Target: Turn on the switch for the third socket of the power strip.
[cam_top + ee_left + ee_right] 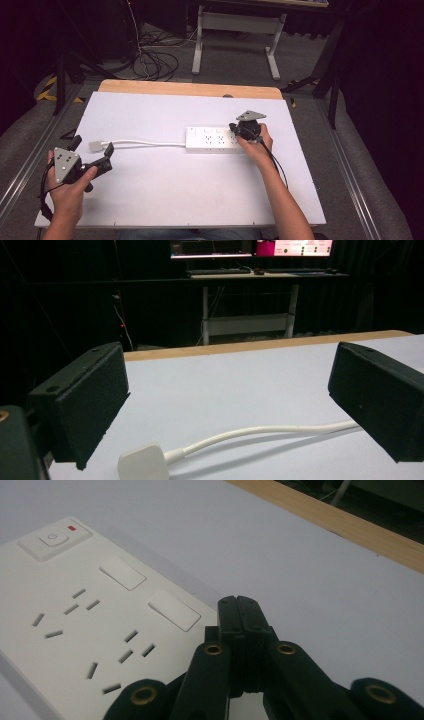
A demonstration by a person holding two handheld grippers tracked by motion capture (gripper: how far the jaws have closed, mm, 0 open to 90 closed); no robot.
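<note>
1. My right gripper (244,131) sits at the right end of the white power strip (212,139), which lies near the middle of the white table (150,200). Its jaws are pressed flat together with nothing between them, tips over the strip's edge; whether they touch it I cannot tell.
2. My left gripper (102,159) rests at the table's left side, jaws spread wide. The white plug (144,462) lies on the table just in front of them, and its cord (260,432) runs away toward the strip.
3. I judge the job to be bracing the strip and handling its own plug. The closed tips give a narrow contact, so if I press off-centre the strip could pivot or skid on the smooth surface.
4. The tips are near the sockets (125,652) and the flat covers (173,610). A slip could jam them into a slot or scrape a cover.
5. The power switch (54,538) with its red mark is at the strip's far corner in the right gripper view. Sliding that way could press it by accident.
6. On the left, the plug is small and lies flat. Closing too high or too far back would catch cord only, and pulling the cord would drag the strip from under my right gripper.
</note>
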